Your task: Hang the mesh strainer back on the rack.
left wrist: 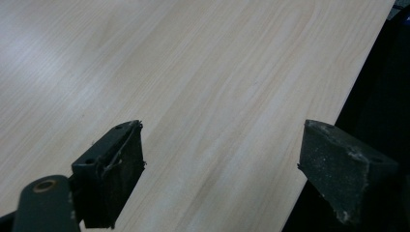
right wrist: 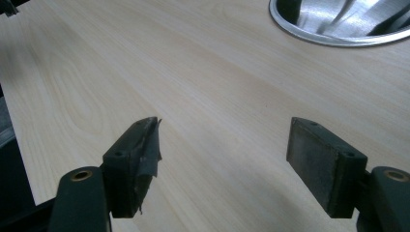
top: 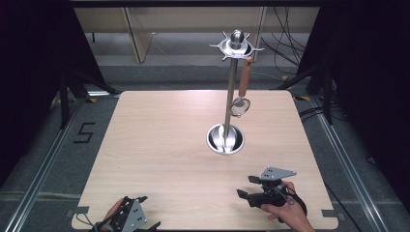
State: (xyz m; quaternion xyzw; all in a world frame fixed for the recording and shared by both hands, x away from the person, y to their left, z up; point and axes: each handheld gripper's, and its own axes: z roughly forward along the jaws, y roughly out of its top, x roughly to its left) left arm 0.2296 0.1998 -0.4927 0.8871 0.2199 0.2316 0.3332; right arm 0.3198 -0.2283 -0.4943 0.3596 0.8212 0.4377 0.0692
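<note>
High view showed both grippers, left gripper point(top: 145, 225) and right gripper point(top: 247, 189), released and empty; approaching the hanging strainer point(top: 240, 105) squarely seemed wise.

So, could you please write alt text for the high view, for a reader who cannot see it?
A metal utensil stand rises from its round base on a light wooden table, with one wooden-handled utensil hanging from its top ring. At the near edge, a person holds the left gripper and the right gripper, both with jaws open.
</note>
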